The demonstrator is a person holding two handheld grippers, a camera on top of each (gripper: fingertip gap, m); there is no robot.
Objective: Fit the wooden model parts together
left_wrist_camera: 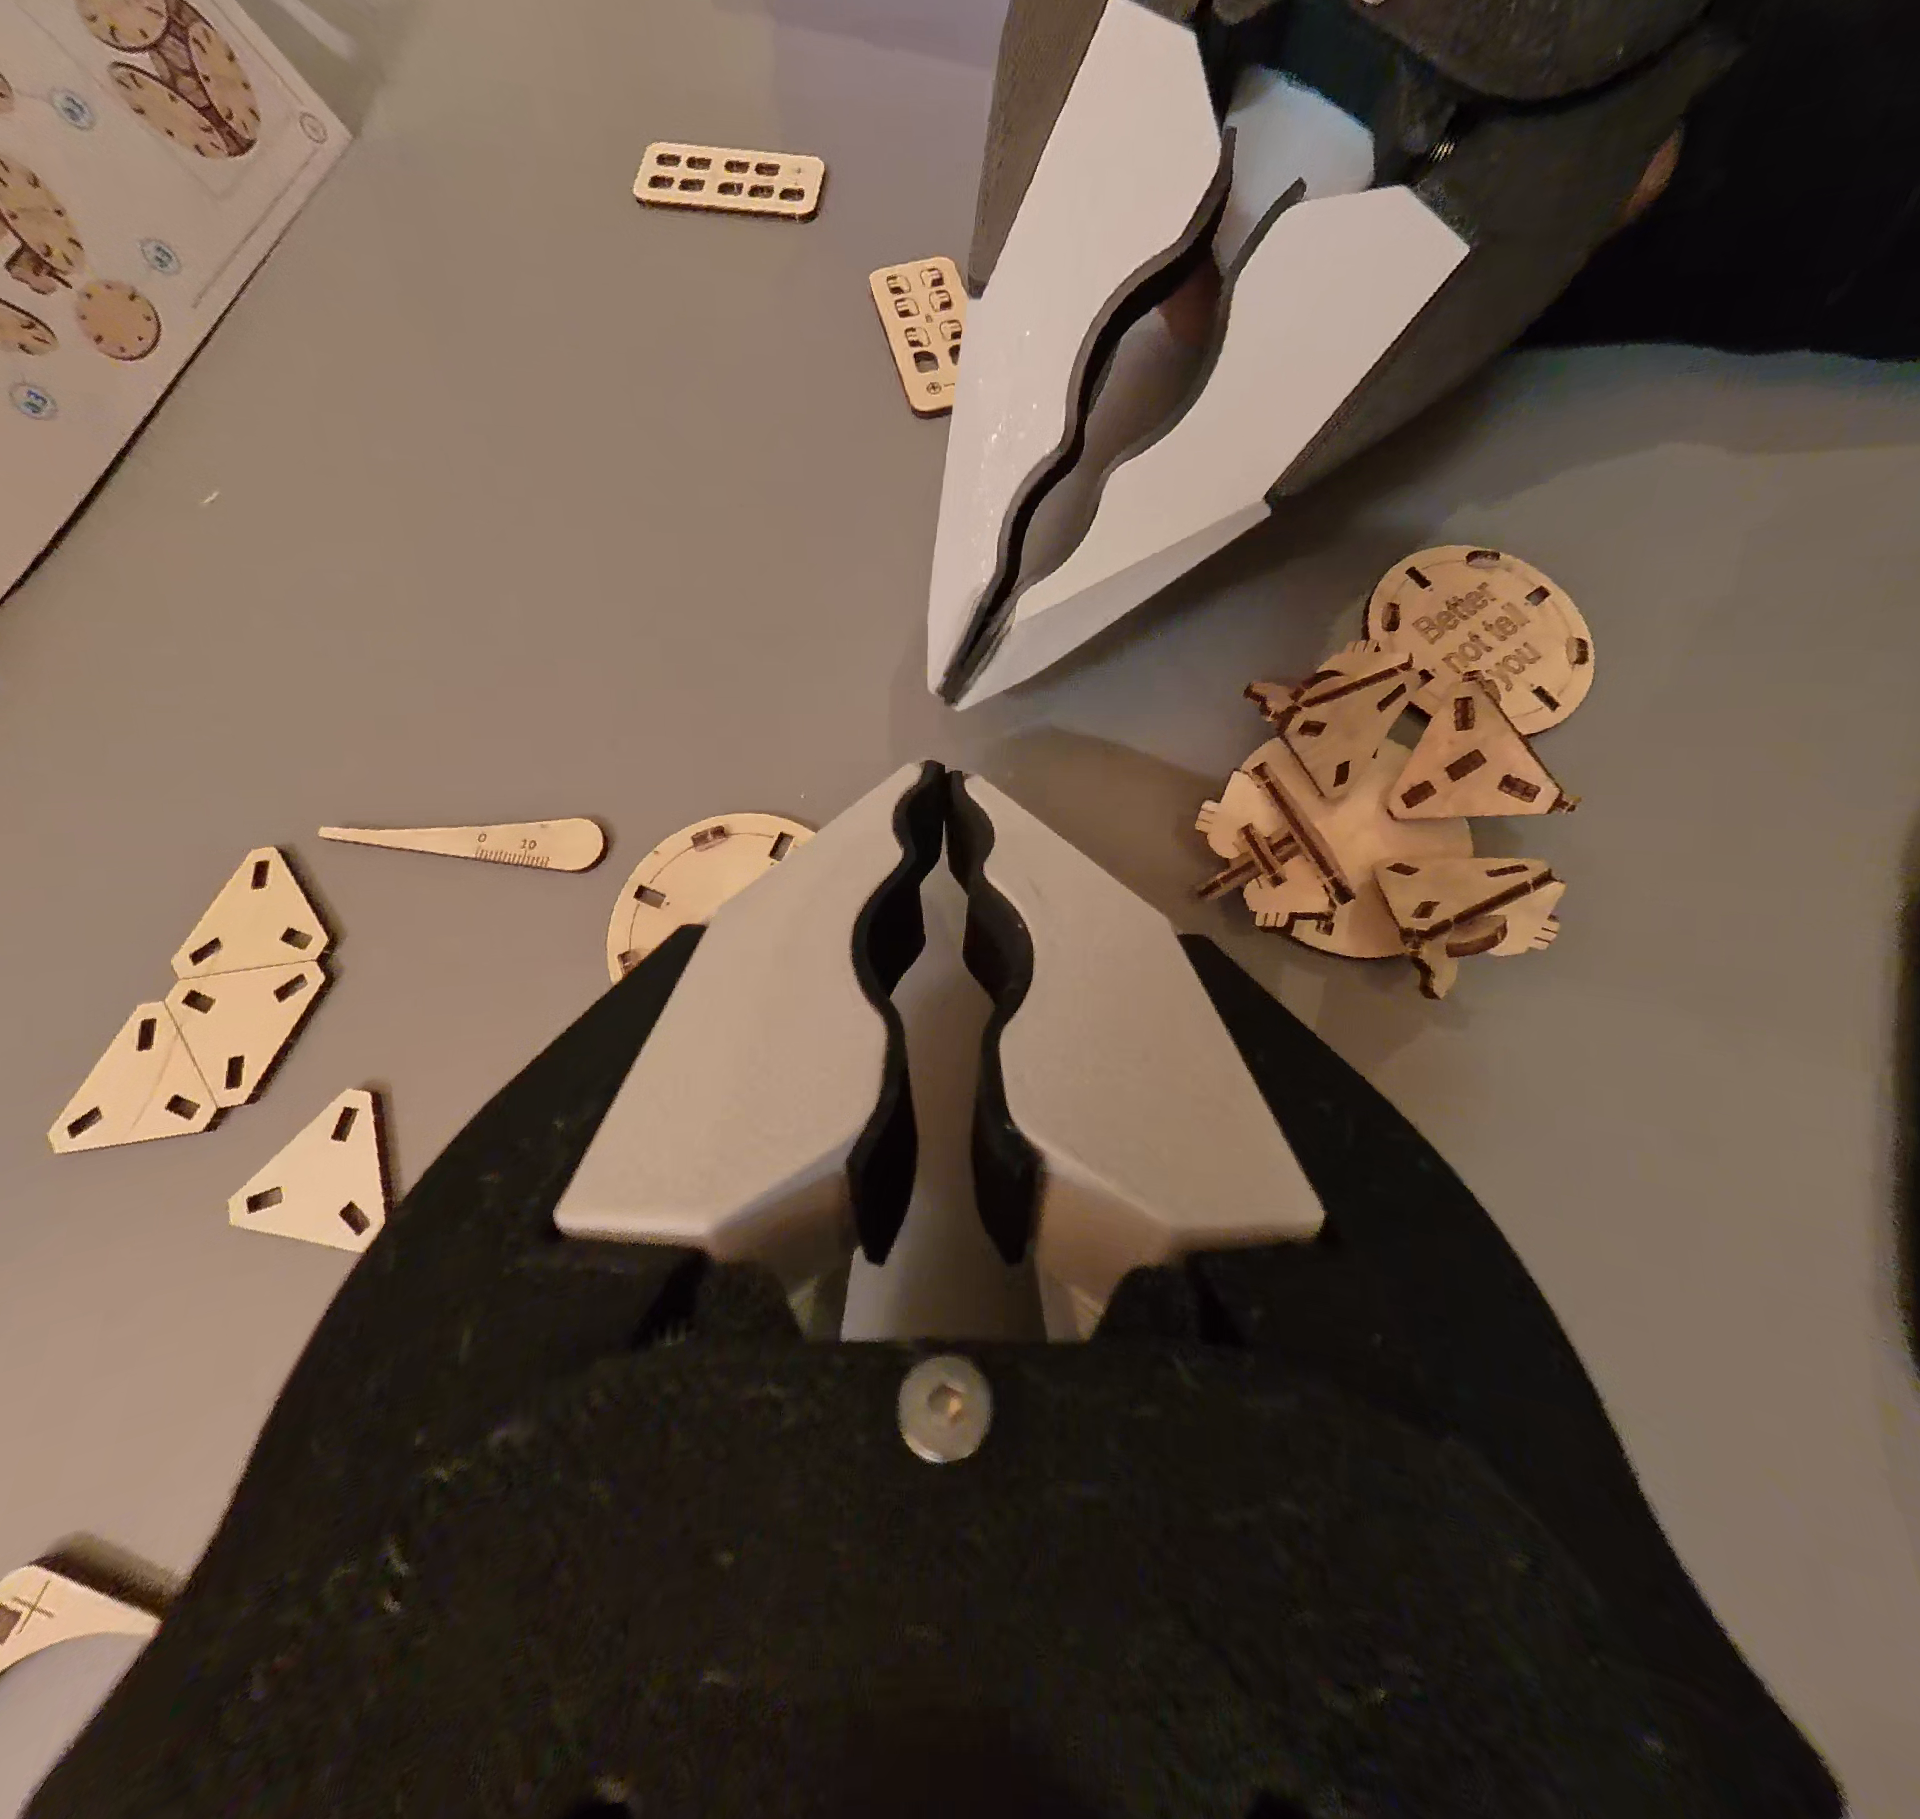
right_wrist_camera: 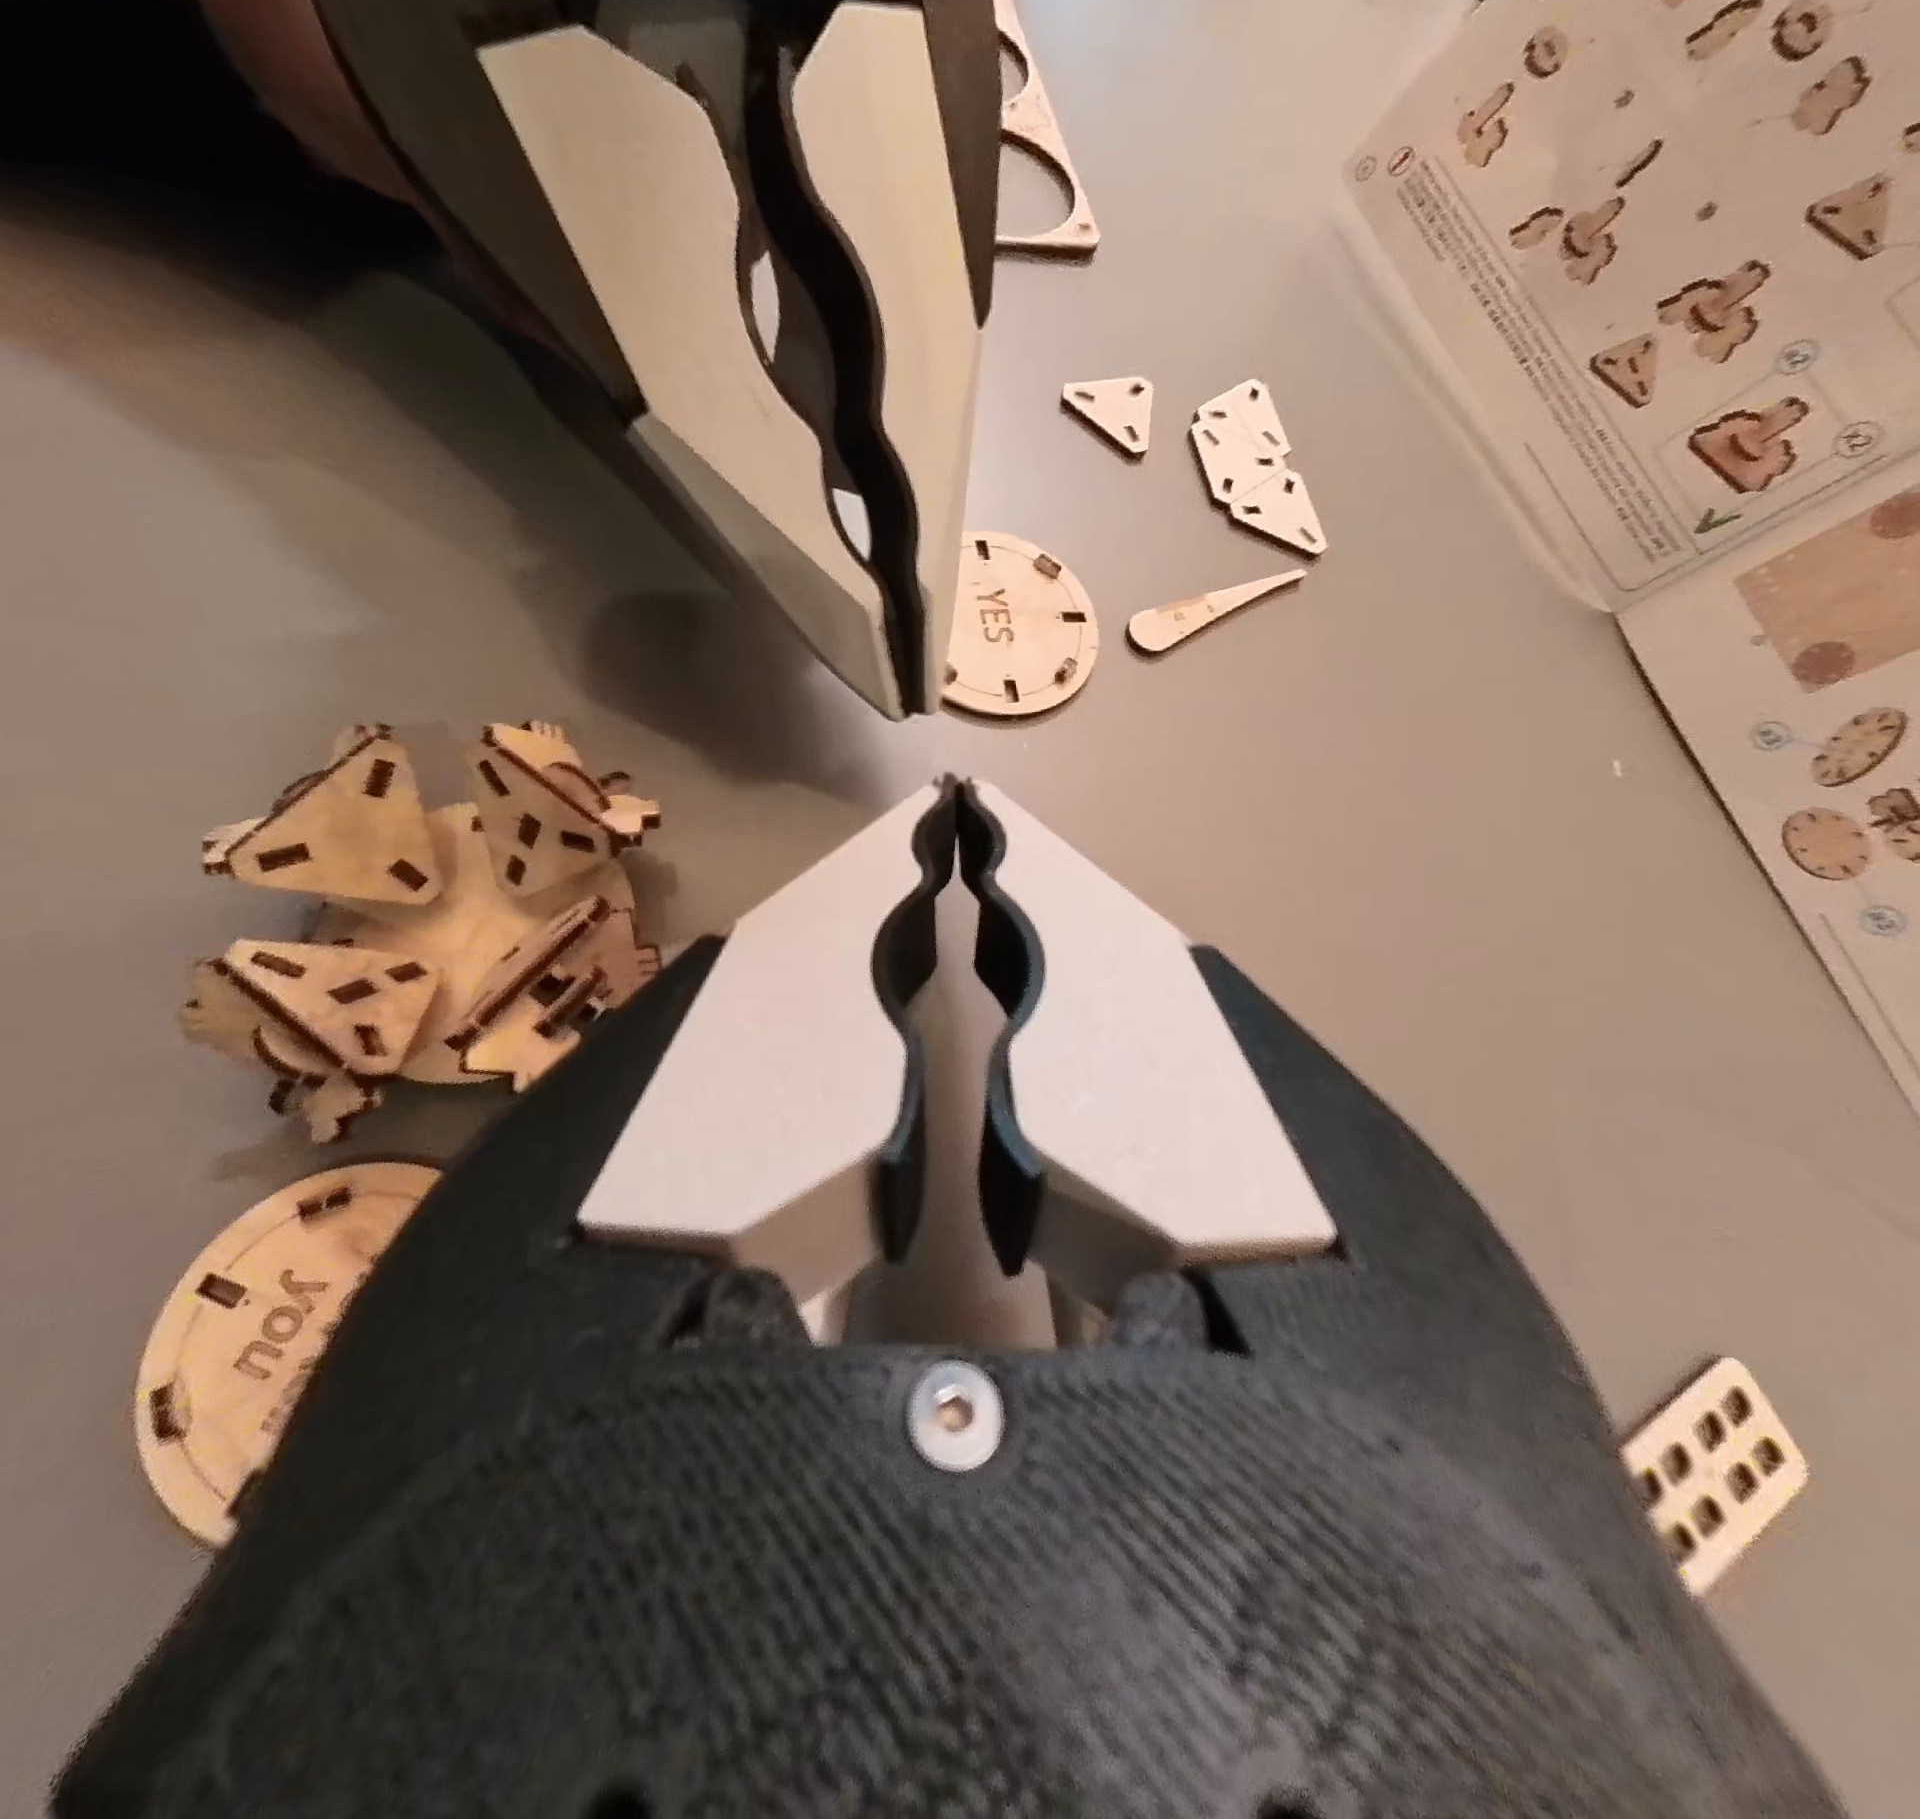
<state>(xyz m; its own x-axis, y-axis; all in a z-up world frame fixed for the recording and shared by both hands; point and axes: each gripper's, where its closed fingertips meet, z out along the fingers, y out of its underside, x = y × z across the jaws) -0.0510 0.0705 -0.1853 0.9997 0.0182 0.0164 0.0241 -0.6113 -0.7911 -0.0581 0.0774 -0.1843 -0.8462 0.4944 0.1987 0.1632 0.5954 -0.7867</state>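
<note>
Left gripper jaws closed and bare, tip-to-tip with right gripper, likewise closed, above grey table

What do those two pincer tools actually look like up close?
Both look alike. The left gripper and right gripper each have a rough black body with a silver screw, two pale grey wedge-shaped fingers tapering to a point, and wavy black pads along the inner edges. A dark sleeve shows behind the right one.
</note>
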